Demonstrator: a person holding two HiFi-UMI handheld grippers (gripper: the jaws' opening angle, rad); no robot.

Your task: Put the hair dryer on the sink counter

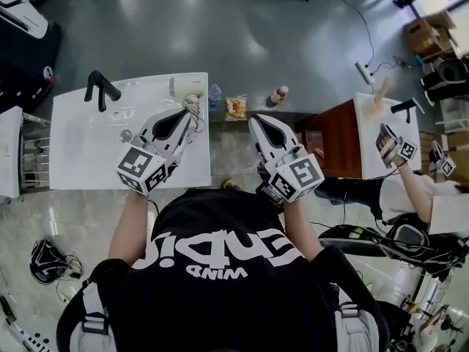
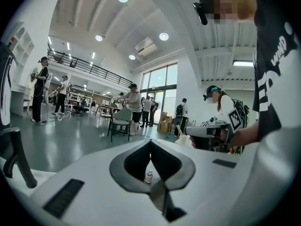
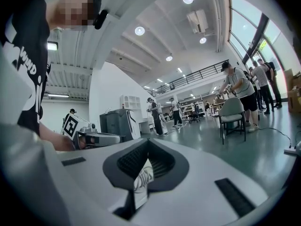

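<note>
While both grippers hover side by side in front of the person, the hair dryer (image 1: 183,86) is lying on the white desk (image 1: 80,171), at its upper right corner, upper middle of the head view. Its coiled cord (image 1: 193,107) sits just below it, near the desk's right edge. Over at the desk's upper left stands the black faucet (image 1: 101,88).

Left gripper (image 1: 192,116) now: it's above the right part of the desk, tip just beside the cord, and whether it touches I can't tell. From its own view the left gripper (image 2: 150,142) has its fingers closed tip to tip, nothing between them.

Right gripper (image 1: 254,119) sits centre frame, off the desk's right side, apart from the dryer. In its own view the right gripper (image 3: 147,141) also shows its fingers closed together, and they hold nothing.

Just right of the dryer, a clear bottle (image 1: 214,94), a snack packet (image 1: 235,107) and a small bottle (image 1: 278,94) stand in a row
</note>
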